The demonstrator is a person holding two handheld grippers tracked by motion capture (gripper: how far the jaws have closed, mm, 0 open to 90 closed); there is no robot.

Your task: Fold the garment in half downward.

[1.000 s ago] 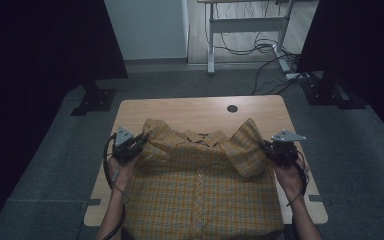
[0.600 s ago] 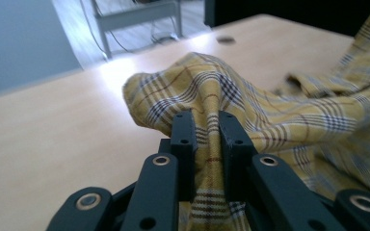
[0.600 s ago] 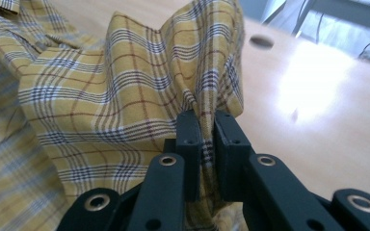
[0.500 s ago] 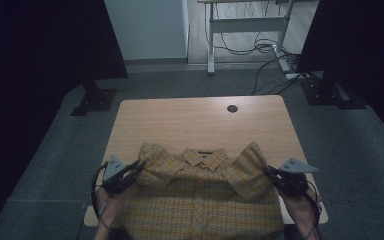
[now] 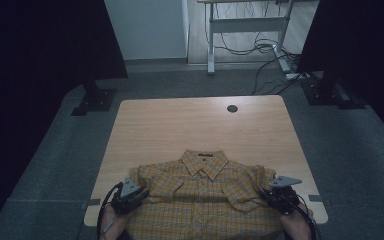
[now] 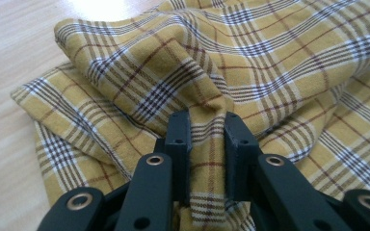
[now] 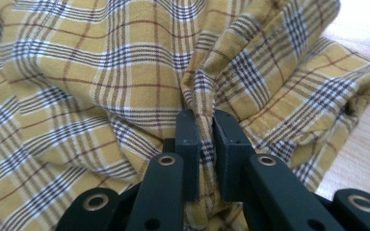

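A yellow plaid shirt (image 5: pixel 200 200) lies front-up on the near part of the wooden table (image 5: pixel 200 125), collar toward the far side. My left gripper (image 5: pixel 139 194) is at the shirt's left shoulder and my right gripper (image 5: pixel 267 195) at its right shoulder, both low on the table. In the left gripper view the shirt (image 6: pixel 173 62) has a fold standing between the jaws of the left gripper (image 6: pixel 208 126); those jaws have just been opening a little, and cloth still fills the gap. In the right gripper view the right gripper (image 7: pixel 206 122) pinches a narrow ridge of the shirt (image 7: pixel 101 62) tightly.
A round cable hole (image 5: pixel 232 108) sits near the table's far edge. Black stand feet rest on the floor at the far left (image 5: pixel 95 95) and far right (image 5: pixel 330 92). Another desk's leg (image 5: pixel 212 55) and loose cables (image 5: pixel 265 50) lie beyond.
Both grippers have come down and toward the near edge, drawing the shirt with them. The shirt's shoulders, raised earlier, now lie low on the table.
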